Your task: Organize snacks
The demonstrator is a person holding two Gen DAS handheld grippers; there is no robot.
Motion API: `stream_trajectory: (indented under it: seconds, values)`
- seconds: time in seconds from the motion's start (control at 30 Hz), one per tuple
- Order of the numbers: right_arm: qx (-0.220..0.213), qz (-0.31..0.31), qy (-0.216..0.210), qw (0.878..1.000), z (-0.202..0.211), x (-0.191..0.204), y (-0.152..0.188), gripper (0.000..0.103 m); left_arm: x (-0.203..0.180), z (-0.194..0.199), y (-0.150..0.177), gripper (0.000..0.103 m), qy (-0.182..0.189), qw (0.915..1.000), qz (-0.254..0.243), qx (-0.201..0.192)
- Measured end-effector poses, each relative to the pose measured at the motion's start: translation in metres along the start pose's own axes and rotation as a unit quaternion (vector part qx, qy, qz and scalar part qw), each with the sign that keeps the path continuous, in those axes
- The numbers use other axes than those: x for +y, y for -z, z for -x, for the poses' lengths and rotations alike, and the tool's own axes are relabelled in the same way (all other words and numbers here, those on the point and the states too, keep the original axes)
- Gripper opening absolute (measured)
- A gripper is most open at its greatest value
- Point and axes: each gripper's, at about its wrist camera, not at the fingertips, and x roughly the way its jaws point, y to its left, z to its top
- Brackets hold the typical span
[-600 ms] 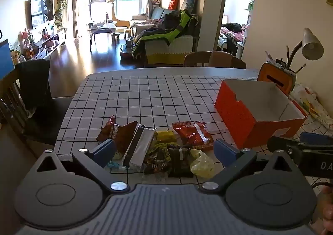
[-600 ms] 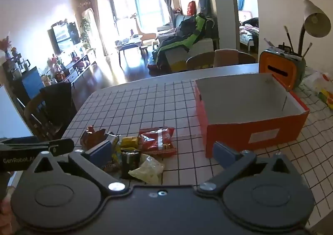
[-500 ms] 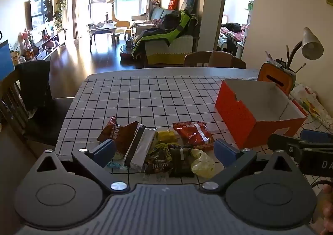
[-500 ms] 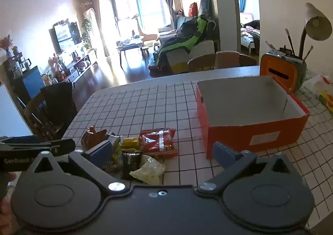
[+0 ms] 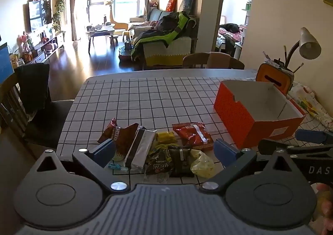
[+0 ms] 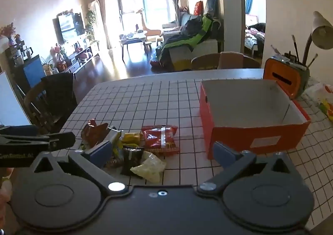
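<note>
Several snack packets lie heaped on the checked tablecloth (image 5: 145, 97): a red packet (image 5: 193, 135), a brown cookie bag (image 5: 119, 134), a silver-and-black bar (image 5: 140, 148), a yellow packet (image 5: 203, 164) and dark candy bags (image 5: 180, 161). My left gripper (image 5: 164, 150) hovers open just before the heap, holding nothing. To the right stands an orange box (image 5: 237, 118), white inside and with nothing in it. In the right wrist view my right gripper (image 6: 161, 150) is open above the red packet (image 6: 160, 138) and yellow packet (image 6: 149, 166), with the box (image 6: 249, 139) at its right.
An orange holder (image 6: 285, 81) with brushes and a desk lamp (image 6: 321, 33) stand behind the box. Wooden chairs sit at the table's left (image 5: 12, 101) and far side (image 5: 212, 61). A colourful bag (image 6: 324, 99) lies at far right.
The right wrist view has shifted slightly, the box sitting a little lower and further right. The left gripper and the snacks have stayed put.
</note>
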Motion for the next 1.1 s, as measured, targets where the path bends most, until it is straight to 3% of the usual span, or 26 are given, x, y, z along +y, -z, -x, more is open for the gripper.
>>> stream_trajectory:
  seconds: [1.1]
  values:
    - [-0.007,0.009,0.025,1.000,0.007,0.004,-0.002,0.103,-0.004,0.009,-0.001,0.101,0.005,1.0000,-0.003,-0.007]
